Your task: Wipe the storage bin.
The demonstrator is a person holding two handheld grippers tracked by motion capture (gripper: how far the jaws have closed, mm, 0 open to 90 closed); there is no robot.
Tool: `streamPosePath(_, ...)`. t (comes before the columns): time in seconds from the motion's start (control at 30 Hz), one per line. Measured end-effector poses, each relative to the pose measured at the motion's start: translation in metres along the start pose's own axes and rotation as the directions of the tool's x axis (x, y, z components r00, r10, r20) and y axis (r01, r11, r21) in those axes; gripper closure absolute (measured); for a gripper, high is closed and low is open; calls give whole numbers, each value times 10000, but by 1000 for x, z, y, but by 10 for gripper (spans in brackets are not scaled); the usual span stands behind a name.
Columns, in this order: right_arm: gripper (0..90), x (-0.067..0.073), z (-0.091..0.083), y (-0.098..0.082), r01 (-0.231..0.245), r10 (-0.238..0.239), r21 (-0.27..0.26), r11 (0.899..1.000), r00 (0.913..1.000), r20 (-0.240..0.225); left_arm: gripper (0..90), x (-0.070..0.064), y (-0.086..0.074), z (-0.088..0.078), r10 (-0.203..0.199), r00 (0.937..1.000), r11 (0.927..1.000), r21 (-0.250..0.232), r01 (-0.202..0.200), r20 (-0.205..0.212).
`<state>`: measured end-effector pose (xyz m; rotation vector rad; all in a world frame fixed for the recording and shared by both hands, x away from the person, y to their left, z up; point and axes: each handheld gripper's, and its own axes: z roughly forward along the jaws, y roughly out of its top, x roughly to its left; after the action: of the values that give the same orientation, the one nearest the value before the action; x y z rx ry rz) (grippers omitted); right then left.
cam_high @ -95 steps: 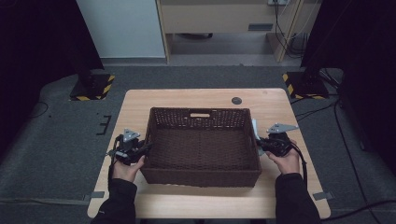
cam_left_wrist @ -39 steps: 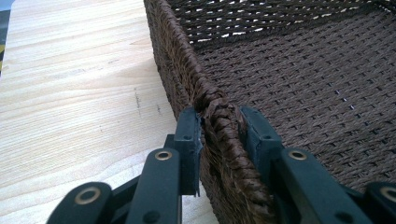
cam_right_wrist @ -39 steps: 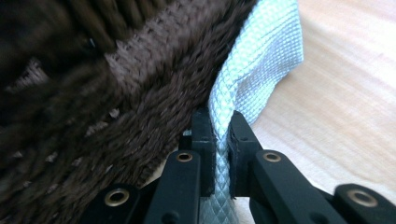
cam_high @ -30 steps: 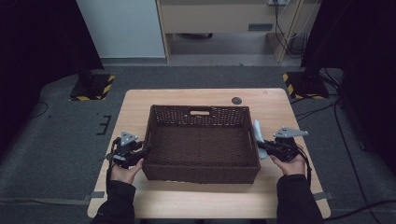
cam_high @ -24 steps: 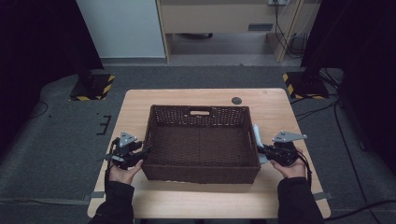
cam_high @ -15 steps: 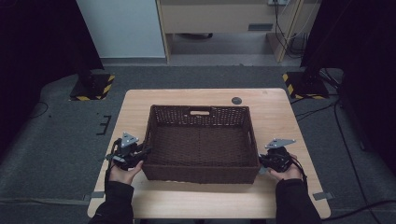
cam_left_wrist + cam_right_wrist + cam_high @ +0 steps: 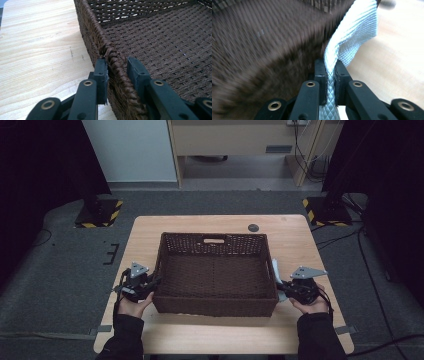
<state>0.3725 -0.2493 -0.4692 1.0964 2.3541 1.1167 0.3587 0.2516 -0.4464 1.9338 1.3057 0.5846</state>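
Left gripper view: jaws nearer rim (image 7: 113,58), seemingly.

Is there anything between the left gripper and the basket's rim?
Nothing visible. The left gripper already straddles the left rim of the basket, one jaw outside and one inside; its jaws have just been closing, with only the woven wall between them.

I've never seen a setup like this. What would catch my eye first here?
A big dark brown woven basket, empty, sits in the middle of the light wooden table. At its left wall the left gripper straddles the braided rim, its jaws having just been closing, one outside and one inside. Against the basket's right side, the right gripper pinches a white woven strap.
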Motion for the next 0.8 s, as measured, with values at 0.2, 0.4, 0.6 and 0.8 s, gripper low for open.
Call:
streamPosePath(0.2, 844, -4, 26, -12, -100, 100, 1416, 9899, 10000, 8, 707, 0, 1, 1, -76, 9999, 10000, 42, 77, -140)
streamPosePath(0.4, 844, -6, 14, -5, -213, 204, 511, 9985, 9997, 168, 707, 1, 4, 4, -111, 9996, 9999, 59, 113, -266)
streamPosePath(0.6, 844, -3, -11, 8, 156, -156, -1127, 9935, 9999, 3, 704, 3, 4, 5, -140, 9997, 9999, 73, 142, -210)
streamPosePath(0.8, 844, -5, 12, -5, 152, -153, 497, 9986, 9999, 7, 700, 3, 4, 5, -147, 9997, 9999, 73, 148, -187)
